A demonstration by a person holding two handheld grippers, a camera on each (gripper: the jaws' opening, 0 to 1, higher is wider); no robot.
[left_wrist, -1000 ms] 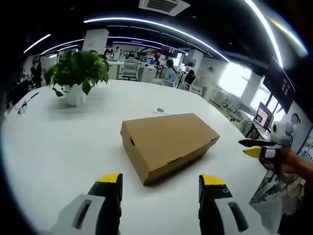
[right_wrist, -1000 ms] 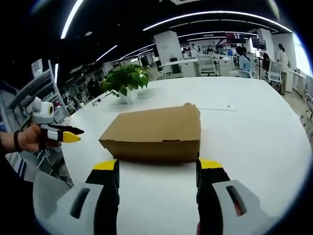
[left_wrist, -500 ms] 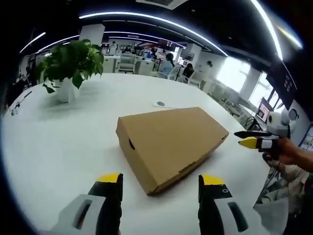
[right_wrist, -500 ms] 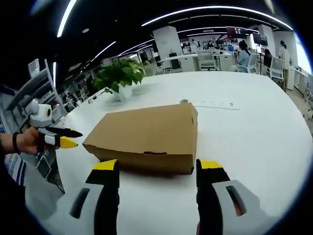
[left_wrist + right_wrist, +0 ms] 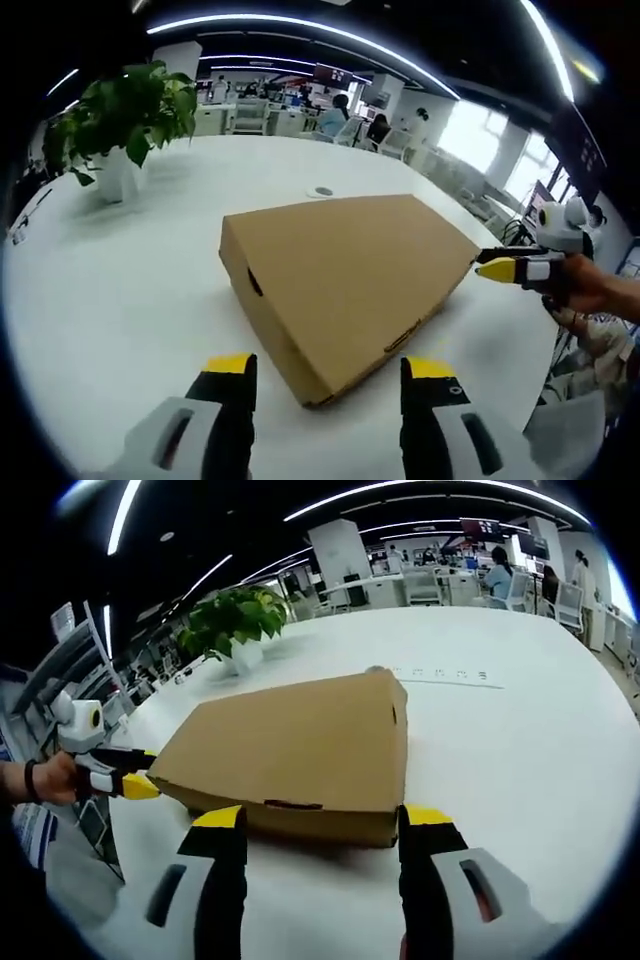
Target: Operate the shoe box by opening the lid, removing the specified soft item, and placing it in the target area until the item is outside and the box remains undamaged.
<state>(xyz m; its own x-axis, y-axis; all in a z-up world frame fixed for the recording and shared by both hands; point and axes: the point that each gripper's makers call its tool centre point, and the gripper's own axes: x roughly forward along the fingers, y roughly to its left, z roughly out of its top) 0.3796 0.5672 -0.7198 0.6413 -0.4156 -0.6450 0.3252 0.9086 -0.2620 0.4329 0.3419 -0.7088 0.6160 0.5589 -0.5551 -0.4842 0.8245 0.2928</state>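
Observation:
A shut brown cardboard shoe box (image 5: 345, 275) (image 5: 290, 750) lies on the white table (image 5: 110, 290). My left gripper (image 5: 325, 370) is open just short of the box's near corner, nothing between its jaws. My right gripper (image 5: 322, 820) is open too, at the box's long front edge. In the left gripper view the right gripper (image 5: 510, 266) comes in from the right, its yellow tips at the box's far corner. In the right gripper view the left gripper (image 5: 125, 780) sits at the box's left corner, held by a hand (image 5: 45, 778). The soft item is hidden inside.
A potted green plant (image 5: 120, 115) (image 5: 232, 625) stands at the far side of the table. A small round disc (image 5: 322, 191) lies beyond the box. Office desks, chairs and people fill the background. The table (image 5: 520, 740) edge runs close to the right gripper's side.
Both cameras have come closer to the box, which now looms larger. Each gripper seen from the other view has closed in on a box corner.

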